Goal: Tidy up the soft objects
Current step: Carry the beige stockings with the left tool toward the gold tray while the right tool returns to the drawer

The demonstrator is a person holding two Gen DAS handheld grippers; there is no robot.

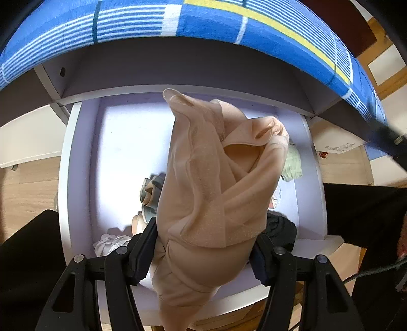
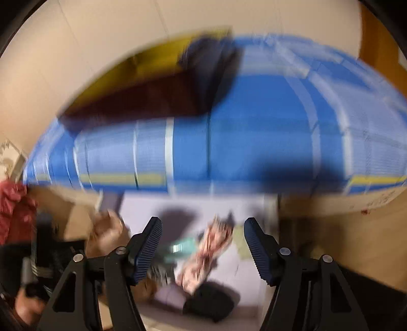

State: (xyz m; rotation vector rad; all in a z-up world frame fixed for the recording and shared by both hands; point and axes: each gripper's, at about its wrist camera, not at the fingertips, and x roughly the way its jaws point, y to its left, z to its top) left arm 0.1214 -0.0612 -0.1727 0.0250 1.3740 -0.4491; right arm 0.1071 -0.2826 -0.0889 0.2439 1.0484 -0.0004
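My left gripper point(image 1: 203, 244) is shut on a beige sheer garment point(image 1: 213, 183) and holds it above an open white drawer point(image 1: 76, 165) under a bed. Small soft items lie in the drawer: a grey-beige piece point(image 1: 150, 191), a white lace piece point(image 1: 112, 243), a pale green piece point(image 1: 292, 163) and a black piece point(image 1: 279, 229). My right gripper point(image 2: 203, 244) is open and empty over the same drawer point(image 2: 257, 257); that view is blurred. Below it lie a pink patterned cloth point(image 2: 211, 252) and a black piece point(image 2: 211, 303).
The bed has a blue, white and yellow striped cover point(image 1: 203, 20), also in the right wrist view point(image 2: 254, 142), with dark cloth point(image 2: 152, 89) on top. Wooden floor point(image 1: 25, 188) lies on both sides. A red cloth point(image 2: 12, 208) is at the left.
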